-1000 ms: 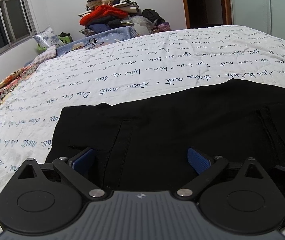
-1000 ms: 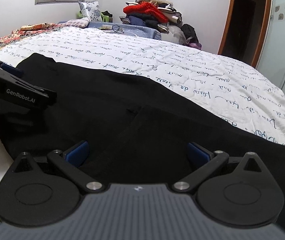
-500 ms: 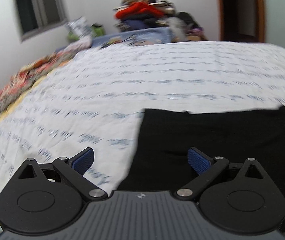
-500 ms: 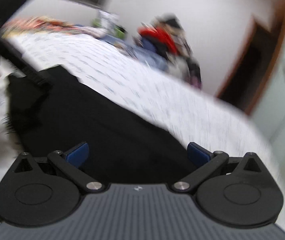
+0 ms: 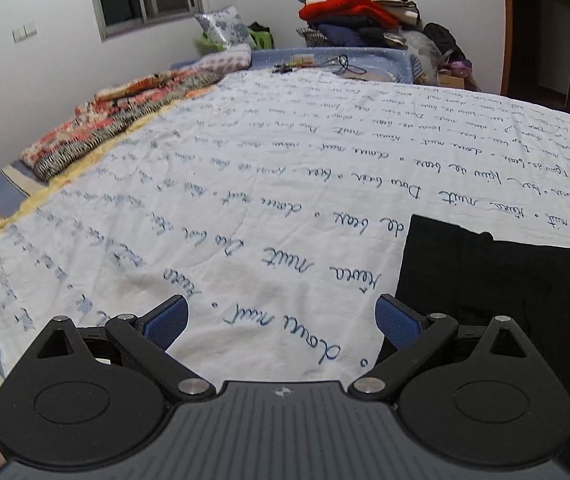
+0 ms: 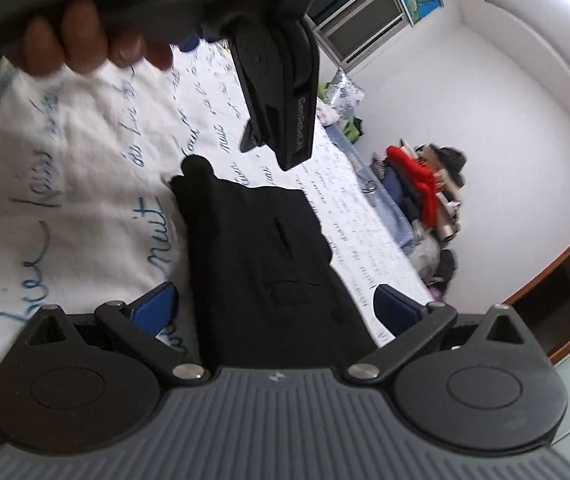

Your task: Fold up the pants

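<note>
Presently the black pants [image 6: 261, 256] lie flat on the bed quilt [image 5: 245, 184], long axis running straight ahead between the empty, wide-spread right gripper [image 6: 273, 306]; left gripper [image 5: 281, 320], equally spread, has them to its right.

Your white quilted bedspread [image 5: 285, 184] carries repeated blue cursive script; "nuit" and "Dou" read clearly, the rest is too distorted to read. Your black plastic left gripper [image 6: 285, 112] bears white lettering, apparently "GenRobot.AI", partly blurred.
</note>
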Tool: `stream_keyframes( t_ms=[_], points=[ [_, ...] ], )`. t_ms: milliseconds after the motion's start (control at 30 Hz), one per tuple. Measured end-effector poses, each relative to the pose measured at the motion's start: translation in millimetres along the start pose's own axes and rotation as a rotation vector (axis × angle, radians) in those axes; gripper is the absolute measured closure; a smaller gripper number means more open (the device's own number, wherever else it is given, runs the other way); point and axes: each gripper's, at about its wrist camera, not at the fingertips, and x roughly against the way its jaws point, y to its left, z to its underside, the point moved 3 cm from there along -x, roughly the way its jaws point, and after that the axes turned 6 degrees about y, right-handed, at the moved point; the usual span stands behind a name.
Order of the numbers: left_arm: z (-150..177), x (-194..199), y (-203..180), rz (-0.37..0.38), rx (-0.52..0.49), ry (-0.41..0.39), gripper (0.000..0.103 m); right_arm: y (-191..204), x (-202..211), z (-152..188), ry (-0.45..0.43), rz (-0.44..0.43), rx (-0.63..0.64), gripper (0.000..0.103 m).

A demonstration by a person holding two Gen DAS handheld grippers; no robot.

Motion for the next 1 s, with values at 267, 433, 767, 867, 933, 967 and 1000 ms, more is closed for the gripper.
stream_keyframes(
  t_ms=[267,433,767,867,933,967,1000],
  points=[
    [10.6,-12.1,10.1,0.324,0.169,0.157,0.002,11.1,-27.1,-12.9,-0.002,0.007,0.132,0.064],
    [17.0,-29.2,22.5,0.512,0.350,0.259,0.002,20.6,-32.3,-12.5,-0.024,-0.021,0.144,0.094],
    [0.0,-60.5,-7.8,0.800,0.537,0.345,0.002,-78.2,-14.8,-3.9,-0.101,-0.272,-0.358,0.095],
    [-7.3,-71.2,-22.1,0.852,0.557,0.357,0.006,-90.8,-13.2,0.6,-0.112,-0.296,-0.415,0.095],
    [-6.3,-77.1,-28.8,0.848,0.555,0.399,0.066,-93.9,-12.5,3.5,-0.110,-0.306,-0.442,0.095],
    [-5.0,-79.9,-32.2,0.845,0.547,0.415,0.068,-94.1,-12.8,5.0,-0.106,-0.302,-0.443,0.095],
    [-3.5,-81.0,-32.6,0.836,0.555,0.413,0.072,-91.3,-8.1,5.0,-0.102,-0.297,-0.439,0.095]
  ],
)
